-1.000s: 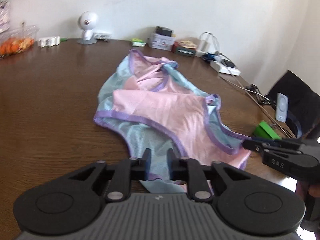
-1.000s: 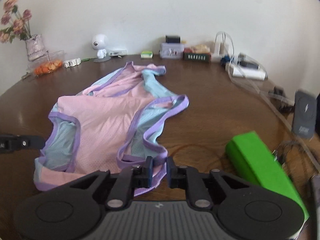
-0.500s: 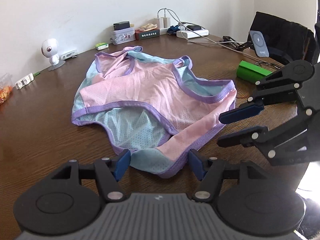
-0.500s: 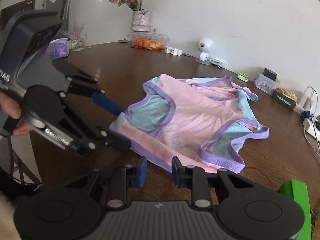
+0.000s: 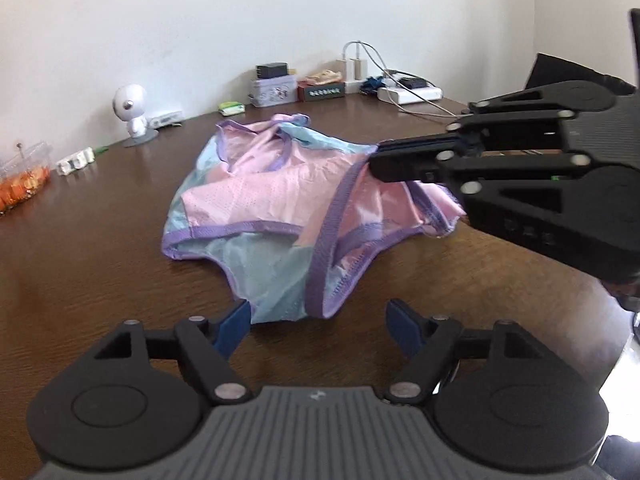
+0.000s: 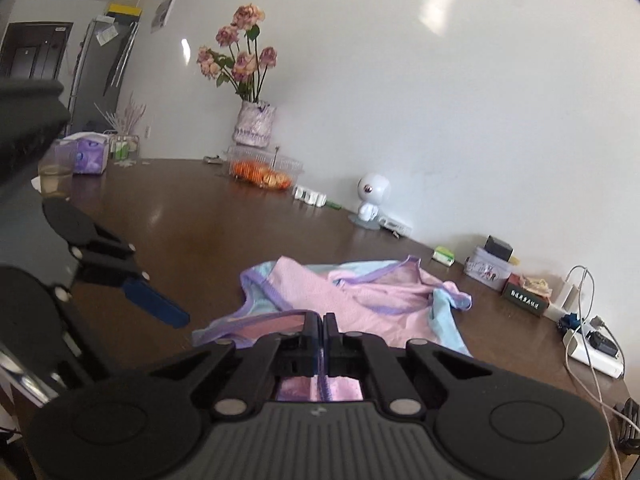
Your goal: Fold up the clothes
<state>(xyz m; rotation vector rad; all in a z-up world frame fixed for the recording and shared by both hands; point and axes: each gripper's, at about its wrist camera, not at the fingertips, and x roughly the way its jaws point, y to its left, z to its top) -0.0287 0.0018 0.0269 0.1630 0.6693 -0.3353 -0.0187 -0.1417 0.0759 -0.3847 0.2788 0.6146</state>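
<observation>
Left wrist: my left gripper (image 5: pixel 318 322) gapes wide, empty, at the near hem of the pink-blue top (image 5: pixel 280 200) on the brown table (image 5: pixel 88 248), white wall (image 5: pixel 200 20) behind. Right wrist: my right gripper (image 6: pixel 322 326) is clamped on the top's purple trim, lifting it; 1 flower vase (image 6: pixel 255 124) by the wall.

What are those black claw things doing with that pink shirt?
A person is folding a pink and blue top on a brown table, using a claw in each hand. The right claw is shut on the top's purple-trimmed edge and holds that part lifted off the table. The left claw is open, its blue fingertips on either side of the near corner of the top, not gripping it. The rest of the top lies rumpled on the table.
</observation>
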